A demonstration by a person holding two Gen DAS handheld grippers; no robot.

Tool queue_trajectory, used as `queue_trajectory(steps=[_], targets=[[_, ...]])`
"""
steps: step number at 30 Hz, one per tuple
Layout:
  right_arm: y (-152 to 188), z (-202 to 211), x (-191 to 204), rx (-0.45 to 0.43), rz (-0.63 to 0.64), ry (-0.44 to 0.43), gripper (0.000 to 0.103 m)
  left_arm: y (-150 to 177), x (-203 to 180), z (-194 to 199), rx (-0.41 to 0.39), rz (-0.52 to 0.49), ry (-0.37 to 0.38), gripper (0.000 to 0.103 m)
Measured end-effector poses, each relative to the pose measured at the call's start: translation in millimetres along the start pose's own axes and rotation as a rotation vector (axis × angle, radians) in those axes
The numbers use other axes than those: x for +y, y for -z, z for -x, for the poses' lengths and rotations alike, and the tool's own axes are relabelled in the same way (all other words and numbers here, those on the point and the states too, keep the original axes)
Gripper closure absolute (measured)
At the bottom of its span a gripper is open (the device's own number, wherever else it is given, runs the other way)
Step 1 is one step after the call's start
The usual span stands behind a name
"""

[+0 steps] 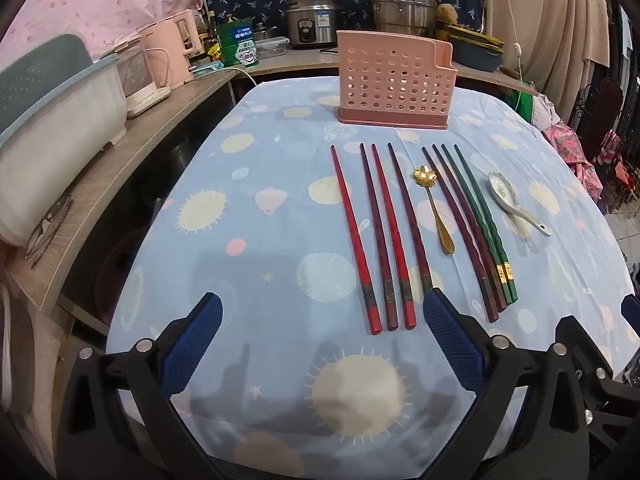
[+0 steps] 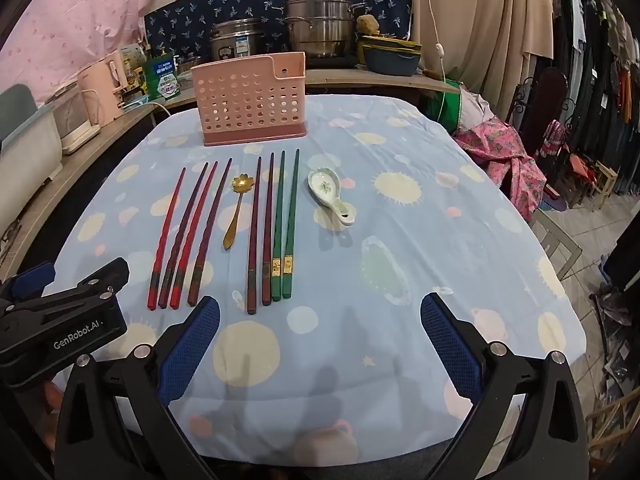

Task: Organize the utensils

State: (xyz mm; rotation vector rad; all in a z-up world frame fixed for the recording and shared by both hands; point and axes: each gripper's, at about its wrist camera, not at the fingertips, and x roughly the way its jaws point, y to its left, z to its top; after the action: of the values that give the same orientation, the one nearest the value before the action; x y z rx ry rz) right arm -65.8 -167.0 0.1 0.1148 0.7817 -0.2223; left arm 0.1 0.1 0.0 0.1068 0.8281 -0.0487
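A pink perforated utensil holder (image 1: 394, 84) (image 2: 250, 102) stands upright at the far side of the table. In front of it lie several red and dark chopsticks (image 1: 378, 236) (image 2: 188, 232), a gold flower spoon (image 1: 434, 208) (image 2: 236, 212), two dark and two green chopsticks (image 1: 476, 224) (image 2: 276, 224), and a white ceramic spoon (image 1: 510, 200) (image 2: 330, 192). My left gripper (image 1: 324, 312) is open and empty, near the red chopsticks' near ends. My right gripper (image 2: 320, 312) is open and empty, near the green chopsticks' near ends.
The table wears a blue cloth with planet prints (image 1: 260, 208) (image 2: 440, 220). A wooden shelf on the left (image 1: 120, 140) holds a white bin, a pink kettle and jars. Steel pots (image 1: 400, 0) (image 2: 320, 20) stand behind. Clothes hang at right (image 2: 580, 60).
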Motion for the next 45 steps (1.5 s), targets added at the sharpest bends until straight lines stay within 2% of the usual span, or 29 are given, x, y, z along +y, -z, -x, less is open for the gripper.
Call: queue_trajectory(steps=[12,21,45], targets=[[2.5,-1.9,-3.0,0.004,-0.007,-0.001,0.007,-2.1,0.5,-5.7,0.01,-0.003,-0.005,0.007],[2.6,-1.5,-4.4,0.003,-0.009,-0.006,0.007,5.0,-0.5,-1.8,-0.023,-0.006,-0.003,0.007],[2.0,-1.7,-5.5,0.006,-0.013,-0.009,0.007,7.3,1.5,-4.0,0.005,-0.01,0.007,0.007]])
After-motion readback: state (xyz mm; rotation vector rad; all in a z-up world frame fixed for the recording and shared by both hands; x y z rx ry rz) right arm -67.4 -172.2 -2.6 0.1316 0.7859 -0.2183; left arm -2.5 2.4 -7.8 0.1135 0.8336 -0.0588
